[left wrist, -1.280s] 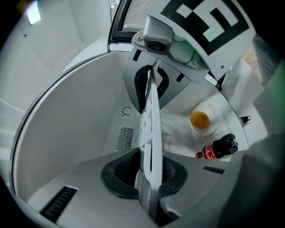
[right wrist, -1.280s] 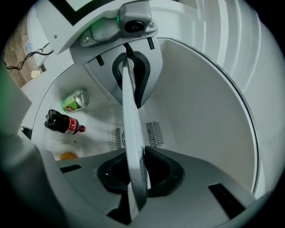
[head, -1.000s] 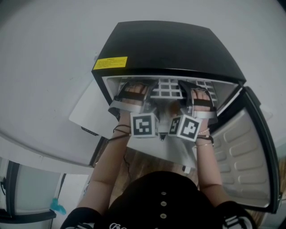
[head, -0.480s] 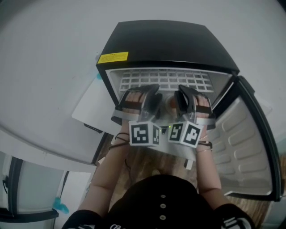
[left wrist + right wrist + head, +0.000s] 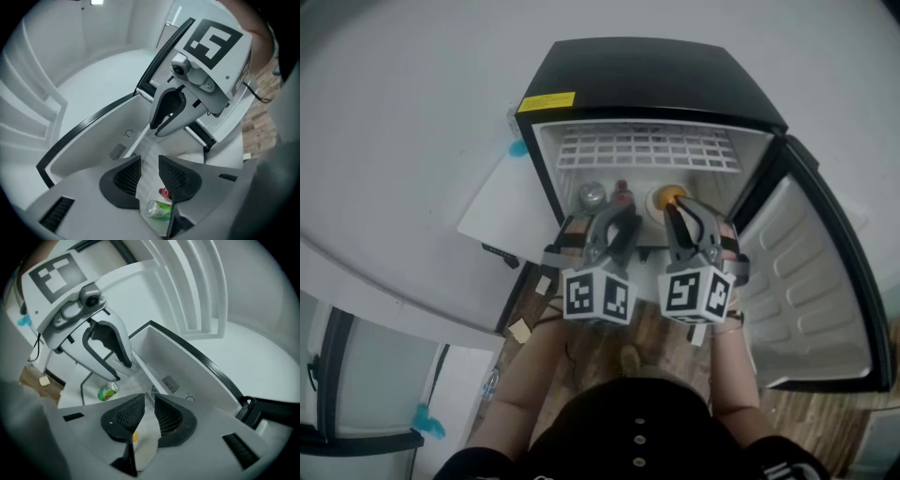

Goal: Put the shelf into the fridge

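The white wire shelf (image 5: 649, 148) lies level in the upper part of the open black fridge (image 5: 656, 80), free of both grippers. Both grippers hang side by side in front of the fridge opening. My left gripper (image 5: 614, 223) (image 5: 150, 161) is open; its jaws have just opened wide and then narrowed a little, with nothing between them. My right gripper (image 5: 689, 219) (image 5: 151, 398) shows a narrow gap between its pads and holds nothing. Through the jaws I see only the fridge's inside.
Under the shelf stand a green bottle (image 5: 592, 195) (image 5: 108, 392), a red-capped bottle (image 5: 622, 194) and an orange-topped thing (image 5: 668, 197). The fridge door (image 5: 811, 281) stands open at the right. A white appliance (image 5: 502, 211) sits left of the fridge on wooden floor (image 5: 609, 347).
Both grippers have drawn back out of the fridge towards me and rolled. The shelf, held at first, now rests inside by itself, and the bottles below have come into sight.
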`<state>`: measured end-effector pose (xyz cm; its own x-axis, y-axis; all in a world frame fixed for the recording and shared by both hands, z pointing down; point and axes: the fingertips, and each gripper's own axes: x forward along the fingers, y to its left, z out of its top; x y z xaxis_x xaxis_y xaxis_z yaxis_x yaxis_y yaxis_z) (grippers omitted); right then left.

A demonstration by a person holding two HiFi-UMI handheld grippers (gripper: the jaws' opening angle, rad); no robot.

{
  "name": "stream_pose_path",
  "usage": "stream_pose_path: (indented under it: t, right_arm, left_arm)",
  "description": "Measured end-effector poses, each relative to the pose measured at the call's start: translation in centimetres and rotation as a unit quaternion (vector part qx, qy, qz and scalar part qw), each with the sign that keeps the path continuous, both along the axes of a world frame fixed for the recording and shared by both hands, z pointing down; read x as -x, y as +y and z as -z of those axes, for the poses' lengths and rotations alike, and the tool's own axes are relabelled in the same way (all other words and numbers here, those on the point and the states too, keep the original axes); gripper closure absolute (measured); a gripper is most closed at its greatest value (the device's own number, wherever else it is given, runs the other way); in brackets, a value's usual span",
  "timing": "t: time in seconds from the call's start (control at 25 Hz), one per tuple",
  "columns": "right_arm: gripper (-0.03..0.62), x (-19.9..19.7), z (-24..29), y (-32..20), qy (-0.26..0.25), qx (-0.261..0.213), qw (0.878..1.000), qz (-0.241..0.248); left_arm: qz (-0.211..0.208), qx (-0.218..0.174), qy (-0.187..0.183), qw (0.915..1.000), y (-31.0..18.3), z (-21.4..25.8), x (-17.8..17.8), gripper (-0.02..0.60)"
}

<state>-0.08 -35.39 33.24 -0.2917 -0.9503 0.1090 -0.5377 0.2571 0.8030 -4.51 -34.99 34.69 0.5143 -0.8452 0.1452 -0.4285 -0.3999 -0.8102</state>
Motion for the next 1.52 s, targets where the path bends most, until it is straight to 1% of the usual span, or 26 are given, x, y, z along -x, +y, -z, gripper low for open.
stream_pose_path:
  t: [0.04, 0.12, 0.2, 0.28, 0.36, 0.44, 0.56, 0.64, 0.68, 0.76, 0.92, 0.96, 1.04, 1.08, 1.12, 1.24, 1.32, 1.4, 1.48, 1.52]
  right_arm:
    - [0.52, 0.1, -0.1, 0.8, -0.03, 0.017, 0.999, 0.007]
    - [0.52, 0.5, -0.3, 2.7, -0.098, 0.049, 0.994, 0.024]
    - [0.522, 0.7, -0.3, 4.4, -0.141, 0.067, 0.987, 0.034]
    - [0.526, 0.8, -0.1, 5.8, -0.144, 0.069, 0.987, 0.029]
    - [0.526, 1.2, 0.3, 7.4, -0.125, 0.06, 0.99, 0.024]
    - [0.528, 1.8, 0.6, 9.1, -0.132, 0.057, 0.989, 0.031]
    - [0.53, 2.4, 0.5, 11.1, -0.176, 0.072, 0.981, 0.044]
    - [0.537, 2.7, 0.2, 12.2, -0.186, 0.088, 0.977, 0.048]
    - [0.543, 2.9, 0.0, 12.8, -0.184, 0.093, 0.977, 0.05]
    - [0.557, 3.2, -0.1, 14.0, -0.188, 0.098, 0.976, 0.049]
    - [0.569, 3.4, -0.9, 15.4, -0.219, 0.111, 0.969, 0.037]
    - [0.583, 3.3, -1.1, 15.7, -0.225, 0.115, 0.967, 0.029]
    - [0.583, 3.2, -1.7, 16.4, -0.236, 0.122, 0.964, 0.013]
    - [0.585, 3.3, -1.9, 16.6, -0.246, 0.126, 0.961, 0.009]
    - [0.585, 3.3, -2.2, 16.9, -0.261, 0.133, 0.956, 0.006]
    - [0.585, 3.4, -2.7, 17.3, -0.313, 0.158, 0.936, 0.009]
    - [0.585, 3.5, -3.0, 17.5, -0.337, 0.168, 0.926, 0.014]
    - [0.585, 3.5, -3.1, 17.7, -0.346, 0.166, 0.923, 0.015]
    - [0.585, 3.4, -3.1, 17.9, -0.353, 0.165, 0.921, 0.017]
    - [0.585, 3.5, -3.0, 17.9, -0.36, 0.167, 0.918, 0.02]
  left_arm:
    - [-0.008, 0.016, 0.021, 0.9996, 0.9, -0.2, -0.1, 0.463]
    - [-0.016, 0.045, 0.063, 0.9968, 2.6, -0.5, -0.2, 0.485]
    - [-0.019, 0.07, 0.1, 0.9923, 4.2, -0.8, -0.3, 0.517]
    - [-0.025, 0.089, 0.128, 0.9875, 5.5, -0.7, -0.5, 0.535]
    - [-0.031, 0.106, 0.158, 0.9813, 6.8, -0.5, -0.7, 0.543]
    - [-0.041, 0.131, 0.198, 0.9706, 8.3, -0.1, -0.7, 0.545]
    - [-0.052, 0.158, 0.26, 0.9512, 10.0, 0.7, -0.2, 0.554]
    - [-0.049, 0.174, 0.283, 0.942, 10.9, 0.8, 0.3, 0.565]
    - [-0.044, 0.183, 0.286, 0.9398, 11.4, 0.6, 0.6, 0.566]
    - [-0.034, 0.196, 0.284, 0.9379, 12.4, 0.2, 0.9, 0.568]
    - [-0.029, 0.213, 0.294, 0.9315, 14.3, -0.6, 1.3, 0.574]
    - [-0.028, 0.214, 0.291, 0.932, 14.7, -0.9, 1.5, 0.574]
    - [-0.021, 0.21, 0.273, 0.9387, 15.4, -1.9, 1.8, 0.574]
    - [-0.018, 0.21, 0.267, 0.9404, 15.7, -2.3, 2.1, 0.574]
    - [-0.016, 0.214, 0.269, 0.9389, 16.0, -2.7, 2.2, 0.574]
    - [-0.022, 0.235, 0.292, 0.9269, 16.9, -3.4, 2.3, 0.574]
    - [-0.025, 0.246, 0.304, 0.92, 17.3, -3.7, 2.3, 0.574]
    - [-0.026, 0.251, 0.312, 0.9157, 17.7, -3.9, 2.4, 0.574]
    - [-0.026, 0.251, 0.314, 0.9151, 18.0, -3.8, 2.4, 0.574]
    - [-0.028, 0.25, 0.314, 0.9155, 18.2, -3.7, 2.3, 0.574]
